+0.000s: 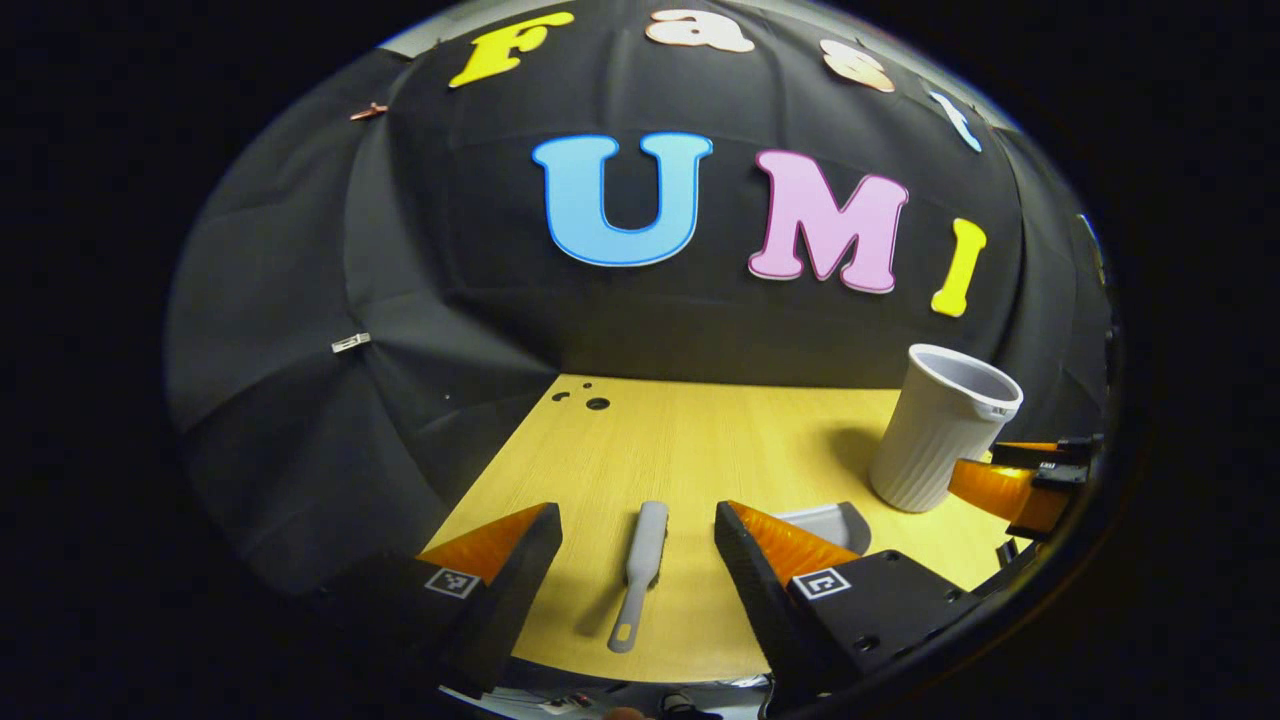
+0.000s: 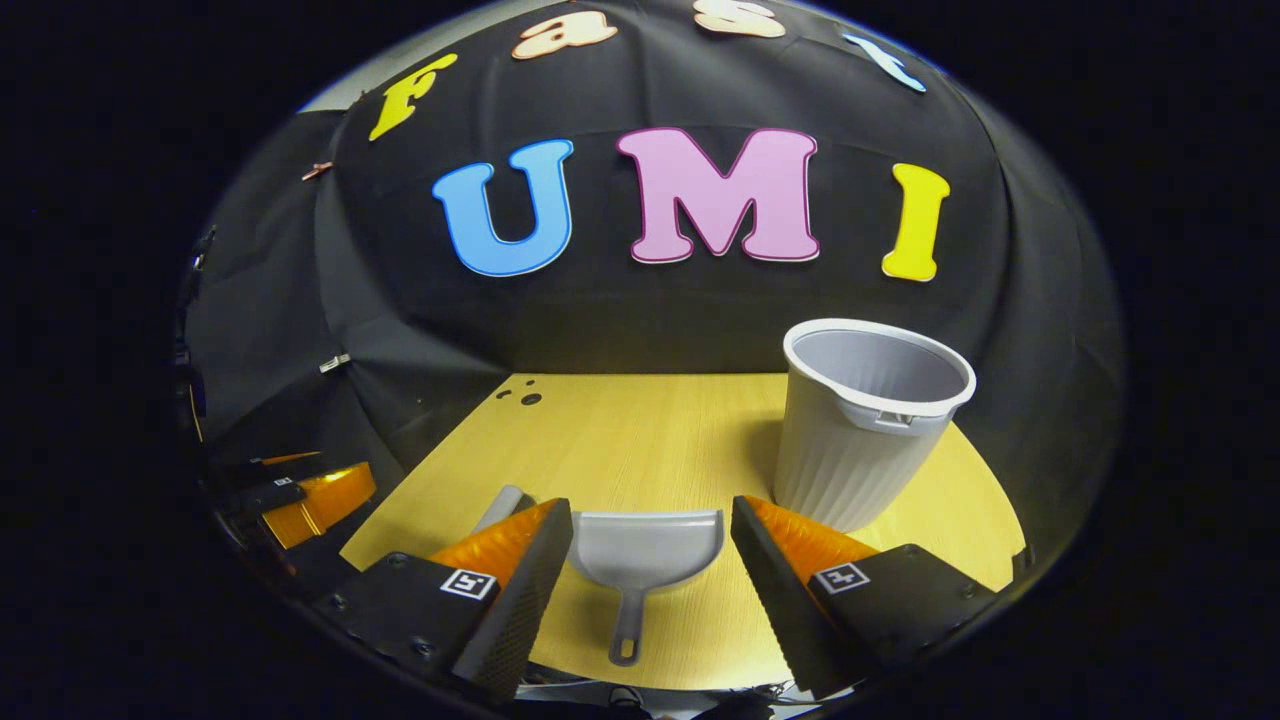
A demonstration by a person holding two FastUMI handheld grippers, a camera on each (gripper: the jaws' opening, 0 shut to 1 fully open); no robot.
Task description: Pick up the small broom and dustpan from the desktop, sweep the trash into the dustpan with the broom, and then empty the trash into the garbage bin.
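The fingers (image 1: 520,560) of the left gripper (image 1: 637,545) stand wide open around the small broom (image 1: 640,570), not touching it; the right gripper (image 2: 650,540) is wide open over the dustpan (image 2: 645,550) near the desktop's (image 2: 640,430) front edge, beside the garbage bin (image 2: 860,430).

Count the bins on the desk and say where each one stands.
1. The bin stands upright at the desk's right rear, just beyond the dustpan between the right gripper's open fingers.
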